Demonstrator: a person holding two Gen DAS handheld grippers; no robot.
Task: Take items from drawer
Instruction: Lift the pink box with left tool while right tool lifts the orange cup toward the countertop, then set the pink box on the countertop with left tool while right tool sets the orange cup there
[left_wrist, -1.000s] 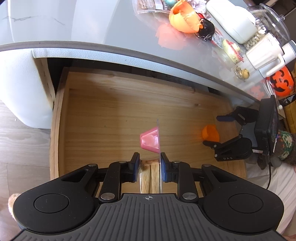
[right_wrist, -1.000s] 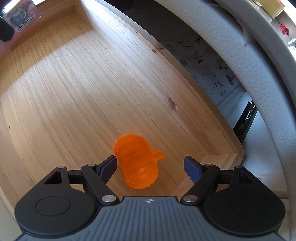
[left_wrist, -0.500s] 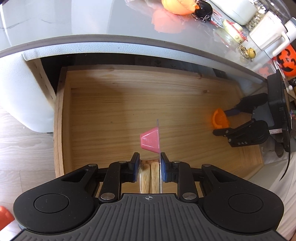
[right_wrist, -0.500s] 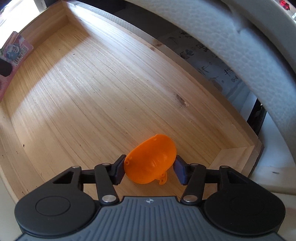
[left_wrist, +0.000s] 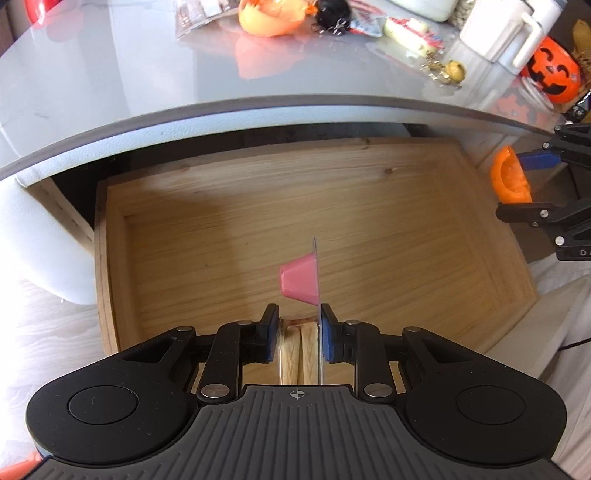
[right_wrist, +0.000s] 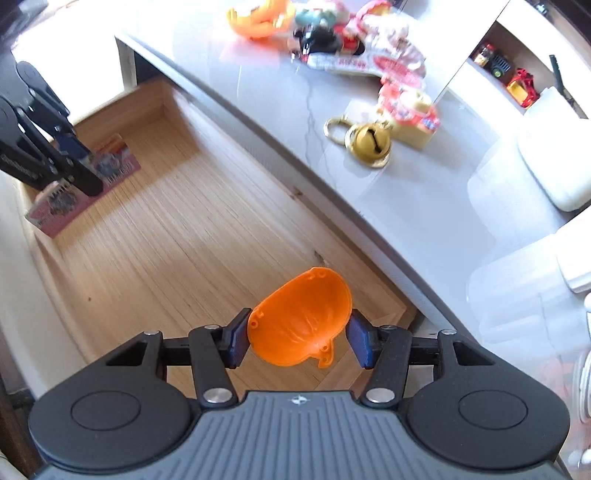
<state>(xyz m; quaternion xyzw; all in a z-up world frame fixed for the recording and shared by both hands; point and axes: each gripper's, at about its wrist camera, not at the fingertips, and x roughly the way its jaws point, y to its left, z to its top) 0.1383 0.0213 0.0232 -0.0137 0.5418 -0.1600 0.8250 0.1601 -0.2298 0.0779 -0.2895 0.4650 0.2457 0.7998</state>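
Right gripper (right_wrist: 297, 338) clamps orange shell (right_wrist: 301, 325); jaws closed on it within last second. Left gripper (left_wrist: 297, 328) pinches snack pack (left_wrist: 300, 282), lower half hidden between pads. Drawer (left_wrist: 110, 258) bare.

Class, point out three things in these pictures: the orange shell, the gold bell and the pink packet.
orange shell (right_wrist: 301, 325): right wrist view, hollow inside.
gold bell (right_wrist: 366, 142): right wrist view, rounded body.
pink packet (left_wrist: 299, 282): left wrist view, pink blister side.
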